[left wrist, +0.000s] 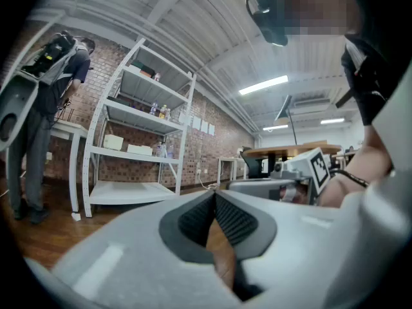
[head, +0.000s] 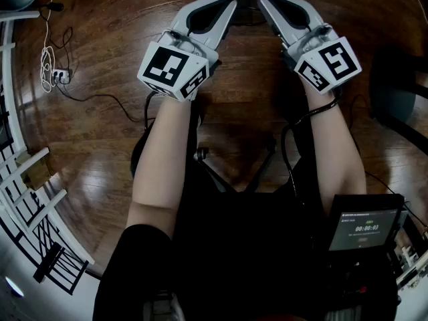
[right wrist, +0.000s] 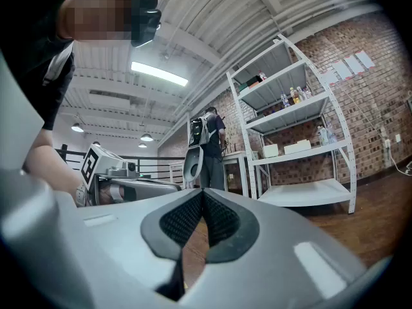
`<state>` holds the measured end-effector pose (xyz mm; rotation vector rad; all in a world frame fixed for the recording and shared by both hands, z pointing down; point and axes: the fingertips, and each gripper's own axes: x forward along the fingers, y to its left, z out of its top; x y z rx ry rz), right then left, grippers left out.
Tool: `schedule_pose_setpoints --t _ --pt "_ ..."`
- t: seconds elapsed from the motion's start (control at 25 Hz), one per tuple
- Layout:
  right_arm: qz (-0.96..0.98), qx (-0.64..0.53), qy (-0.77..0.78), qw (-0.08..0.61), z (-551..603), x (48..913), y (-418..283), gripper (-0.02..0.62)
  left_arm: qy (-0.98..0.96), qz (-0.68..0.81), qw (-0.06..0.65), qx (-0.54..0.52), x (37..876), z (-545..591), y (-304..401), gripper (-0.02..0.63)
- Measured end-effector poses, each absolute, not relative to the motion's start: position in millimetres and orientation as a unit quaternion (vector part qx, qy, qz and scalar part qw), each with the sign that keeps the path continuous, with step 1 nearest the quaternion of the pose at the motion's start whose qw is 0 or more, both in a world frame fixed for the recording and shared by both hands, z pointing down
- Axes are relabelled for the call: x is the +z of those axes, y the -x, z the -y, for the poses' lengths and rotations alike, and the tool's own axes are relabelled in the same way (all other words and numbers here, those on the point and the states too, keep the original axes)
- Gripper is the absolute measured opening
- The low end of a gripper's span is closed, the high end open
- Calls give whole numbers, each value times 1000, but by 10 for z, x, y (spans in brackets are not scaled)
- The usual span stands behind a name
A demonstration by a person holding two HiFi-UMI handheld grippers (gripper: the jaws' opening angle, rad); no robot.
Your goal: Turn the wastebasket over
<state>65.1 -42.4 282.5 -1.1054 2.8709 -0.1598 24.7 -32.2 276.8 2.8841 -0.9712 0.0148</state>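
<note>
The left gripper (head: 227, 4) and the right gripper (head: 266, 0) are held side by side in front of the body, well above the wooden floor (head: 100, 122), both pointing level and away from the wearer. In the head view the two are angled slightly toward each other, so that their tips lie near one another but apart. The left forearm (head: 160, 159) and the right forearm (head: 338, 152) are stretched forward, bare below dark sleeves, with a marker cube (head: 174, 69) seen over the left hand and a second cube (head: 329, 62) over the right.

In the left gripper view the ribbed pads (left wrist: 193, 221) are seen pressed together at the tip, with nothing between them; the claw is clenched and empty. The same is shown in the right gripper view: the pads meet at the tip and nothing is grasped.

A white shelving unit (left wrist: 138, 147) against a brick wall and a standing person with a backpack (left wrist: 55, 89) are seen beyond the jaws. A cable (head: 100, 99) is laid across the floor.

The wastebasket cannot be made out in any view.
</note>
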Motion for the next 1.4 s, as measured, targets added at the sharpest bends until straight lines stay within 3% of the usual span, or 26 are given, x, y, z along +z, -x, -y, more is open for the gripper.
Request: schedule_pose_setpoints --t 0.36,0.96,1.24,1.4 --pt "-928 -65 365 26 465 2913 -664 9 -946 320 53 -9 2673 366 -220 2" --pt "-926 -88 365 25 1475 3171 -745 9 -944 323 69 2 2862 1414 -398 2" --pt "-908 -142 391 50 1643 3397 -870 9 -942 327 78 -11 2885 1488 -468 2" --pt "-858 -254 431 119 1776 3774 -1006 11 -941 329 77 -16 2860 1501 -456 2"
